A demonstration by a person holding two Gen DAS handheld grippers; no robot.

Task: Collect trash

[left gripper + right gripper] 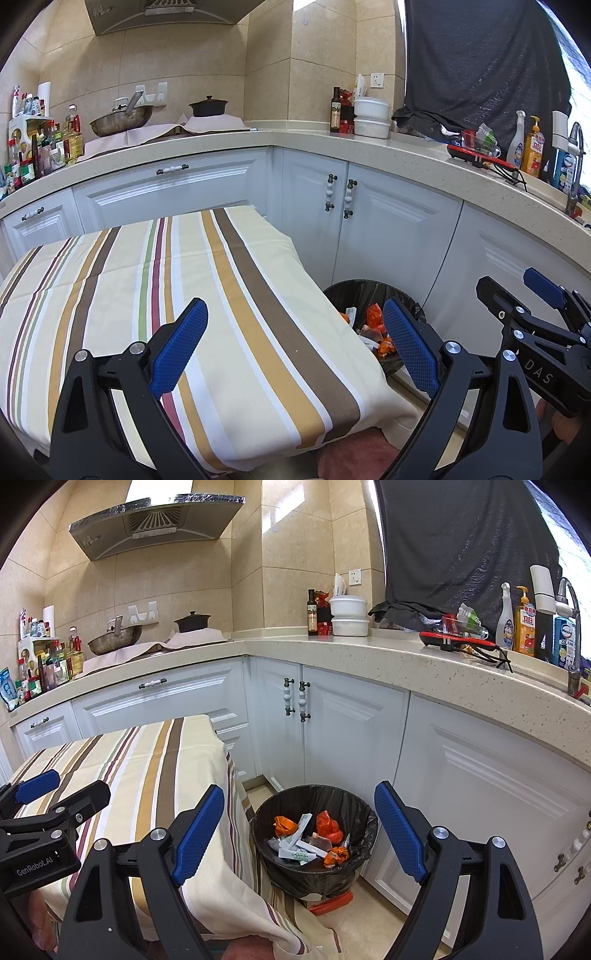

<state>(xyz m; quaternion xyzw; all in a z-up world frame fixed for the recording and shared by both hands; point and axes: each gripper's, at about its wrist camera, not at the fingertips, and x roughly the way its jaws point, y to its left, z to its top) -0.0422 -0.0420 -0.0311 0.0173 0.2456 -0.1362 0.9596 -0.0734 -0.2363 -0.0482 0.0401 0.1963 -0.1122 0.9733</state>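
Beside the striped desk (147, 760), the trash bin (314, 878) holds wrappers (327, 827), and we hold both hand-held grippers, left (295, 343) and right (299, 830), spread and empty.

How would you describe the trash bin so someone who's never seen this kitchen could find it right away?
Start at the table with the striped cloth in front of the white corner cabinets. On the floor between them stands the trash bin. It is the only round thing down there, lined with a black bag and holding orange wrappers and white paper scraps.
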